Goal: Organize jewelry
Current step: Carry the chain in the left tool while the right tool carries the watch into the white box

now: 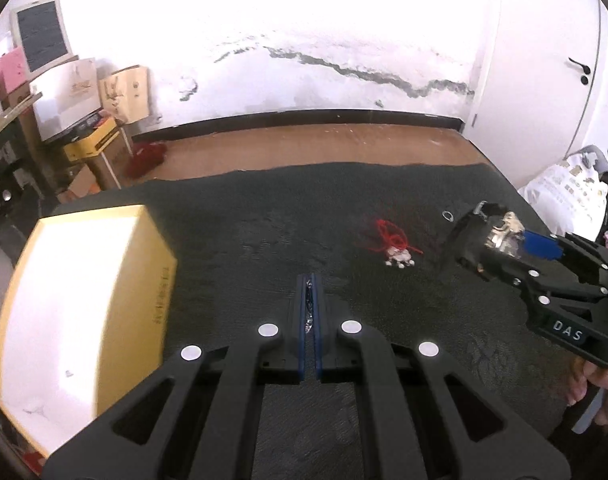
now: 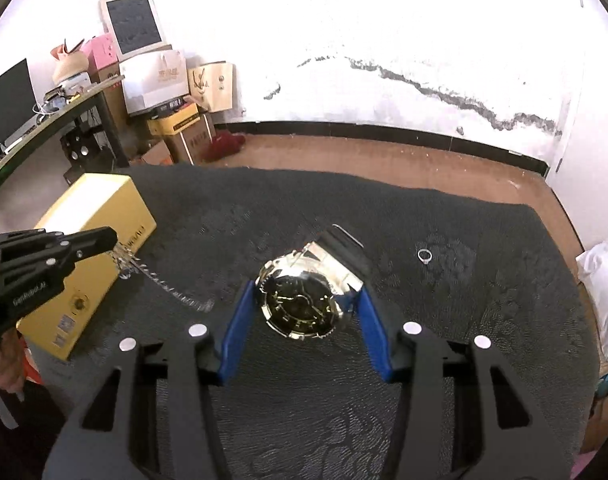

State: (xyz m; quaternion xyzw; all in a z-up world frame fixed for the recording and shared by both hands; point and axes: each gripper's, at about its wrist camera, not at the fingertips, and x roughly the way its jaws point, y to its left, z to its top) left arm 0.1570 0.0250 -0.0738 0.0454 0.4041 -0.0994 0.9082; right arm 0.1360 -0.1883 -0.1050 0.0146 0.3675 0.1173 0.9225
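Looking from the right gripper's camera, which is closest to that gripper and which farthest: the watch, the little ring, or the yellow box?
1. Watch: between the right gripper's fingers.
2. Ring: ahead, slightly right, on the dark cloth.
3. Yellow box: far left, beside the left gripper, which holds a silver chain.

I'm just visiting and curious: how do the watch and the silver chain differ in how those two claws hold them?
The watch is bulky, so the right gripper grips it with fingers spread wide; the thin silver chain sits in the left gripper, whose fingers are nearly closed. The watch looks lifted whole, while the chain's free end trails onto the dark cloth. Both are shiny metal jewelry.
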